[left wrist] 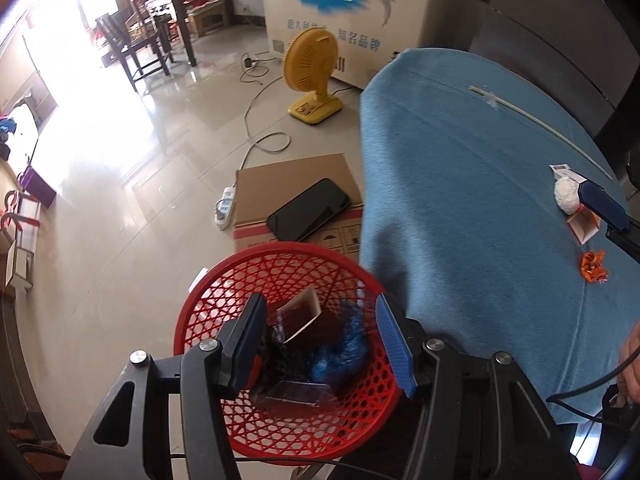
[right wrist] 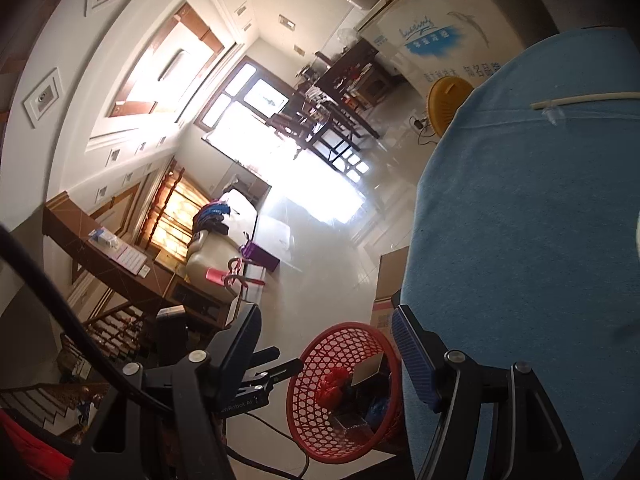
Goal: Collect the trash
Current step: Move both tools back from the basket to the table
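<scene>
Left gripper (left wrist: pixel 320 344) jaws spread over red basket (left wrist: pixel 240 276) | right gripper (right wrist: pixel 328 350) jaws spread, empty

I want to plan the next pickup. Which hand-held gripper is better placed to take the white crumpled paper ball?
Probably the right hand-held gripper: its finger already reaches beside the white paper ball on the blue tablecloth. The left hand-held gripper hangs open over the red basket.

Basket (left wrist: pixel 288 344) on floor, left of table (left wrist: pixel 480 200)

Right gripper (right wrist: pixel 326 354) spread empty before red basket (right wrist: pixel 316 436) beside blue-clothed table (right wrist: pixel 520 240).
</scene>
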`<state>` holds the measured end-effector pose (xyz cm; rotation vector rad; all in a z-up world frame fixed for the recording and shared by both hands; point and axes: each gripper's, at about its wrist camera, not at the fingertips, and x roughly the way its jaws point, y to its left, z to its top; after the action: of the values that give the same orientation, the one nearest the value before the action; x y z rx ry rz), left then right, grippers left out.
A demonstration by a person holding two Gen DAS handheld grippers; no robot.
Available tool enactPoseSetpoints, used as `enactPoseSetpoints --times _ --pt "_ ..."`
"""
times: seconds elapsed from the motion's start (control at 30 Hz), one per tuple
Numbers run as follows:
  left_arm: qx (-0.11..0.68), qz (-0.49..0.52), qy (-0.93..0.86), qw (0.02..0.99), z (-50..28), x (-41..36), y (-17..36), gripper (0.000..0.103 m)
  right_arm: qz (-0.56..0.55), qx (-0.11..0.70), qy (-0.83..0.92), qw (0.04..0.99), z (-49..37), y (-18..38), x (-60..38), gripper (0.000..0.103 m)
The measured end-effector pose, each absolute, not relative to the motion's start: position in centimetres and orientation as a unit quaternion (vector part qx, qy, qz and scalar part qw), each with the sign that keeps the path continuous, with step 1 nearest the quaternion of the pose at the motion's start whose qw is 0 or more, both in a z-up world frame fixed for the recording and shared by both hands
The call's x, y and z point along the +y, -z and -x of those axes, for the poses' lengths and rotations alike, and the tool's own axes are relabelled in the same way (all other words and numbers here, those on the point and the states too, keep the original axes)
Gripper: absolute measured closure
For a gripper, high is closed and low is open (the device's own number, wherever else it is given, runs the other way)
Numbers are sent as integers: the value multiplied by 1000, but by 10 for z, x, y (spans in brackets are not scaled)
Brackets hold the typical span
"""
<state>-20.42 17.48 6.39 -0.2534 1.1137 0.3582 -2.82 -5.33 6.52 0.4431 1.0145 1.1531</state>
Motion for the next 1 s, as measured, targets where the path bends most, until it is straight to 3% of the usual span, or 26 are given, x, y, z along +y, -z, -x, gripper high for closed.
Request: enactPoseSetpoints --times 1.0 --pt "462 45 -19 885 128 59 -121 41 -229 400 -388 798 12 -82 -185 31"
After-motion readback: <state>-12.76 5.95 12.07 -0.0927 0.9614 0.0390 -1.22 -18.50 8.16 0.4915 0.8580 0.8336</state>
